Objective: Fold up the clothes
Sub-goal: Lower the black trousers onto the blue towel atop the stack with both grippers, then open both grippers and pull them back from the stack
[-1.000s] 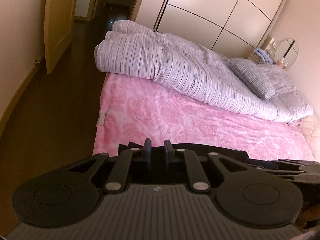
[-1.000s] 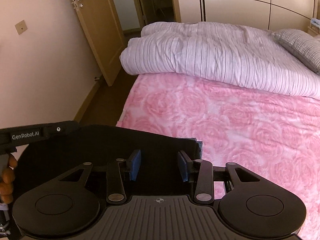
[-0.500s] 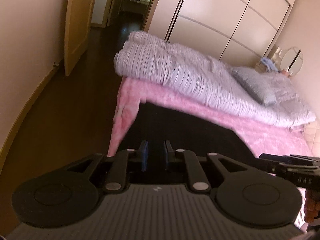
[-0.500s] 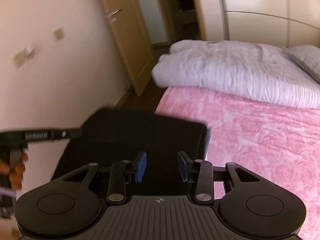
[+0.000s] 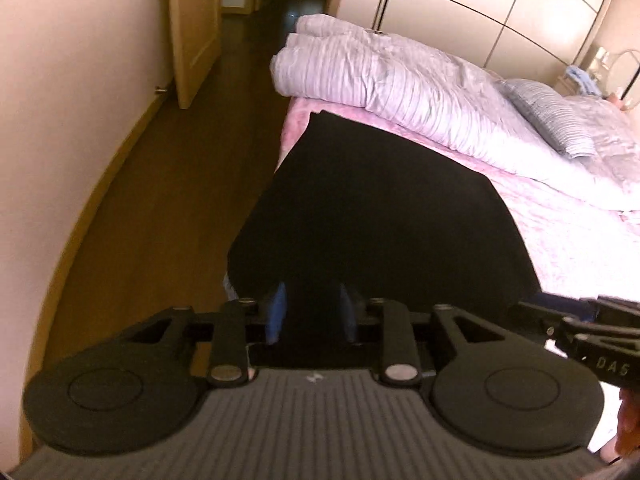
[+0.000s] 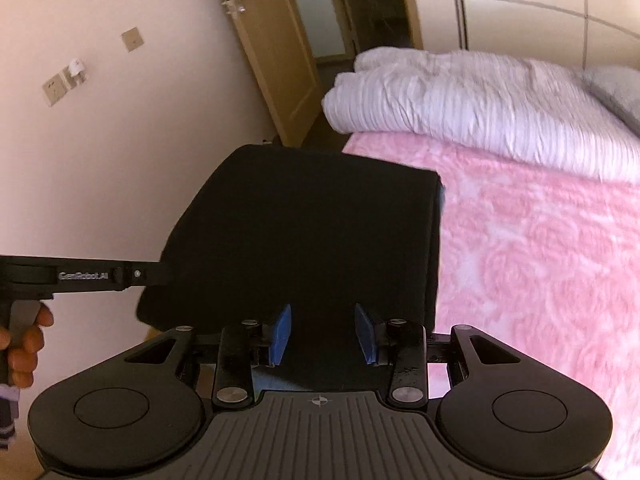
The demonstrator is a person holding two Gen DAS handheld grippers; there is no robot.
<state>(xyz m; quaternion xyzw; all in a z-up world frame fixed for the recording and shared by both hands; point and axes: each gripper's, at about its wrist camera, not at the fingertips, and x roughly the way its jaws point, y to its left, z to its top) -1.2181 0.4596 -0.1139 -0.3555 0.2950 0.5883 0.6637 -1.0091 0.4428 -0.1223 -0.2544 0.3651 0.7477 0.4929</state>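
Since the earlier frames both grippers have lifted and drawn back from the bed, and a folded black garment (image 5: 376, 216) that lay low at the bed's near corner now hangs up in front of both cameras. That garment sits directly ahead of each gripper, its long side running across from one hand to the other. The left gripper (image 5: 312, 316) has its jaws opening, the dark cloth lies between the blue pads and they no longer seem to press on it. The right gripper (image 6: 325, 334) shows its pads set apart with black cloth between them; whether they pinch it cannot be told. Each gripper stands at one end of the near edge, so neither is clearly nearer; the left one looks to be letting go first. Beyond the cloth the bed carries a pink rose-patterned blanket (image 6: 540, 264) and a rolled striped duvet (image 5: 400, 80) along its far side, with a pillow (image 5: 548, 116) further off. A wooden door (image 6: 272, 60), a brown floor (image 5: 160, 200) and pale wardrobe panels (image 5: 480, 0) close the room.
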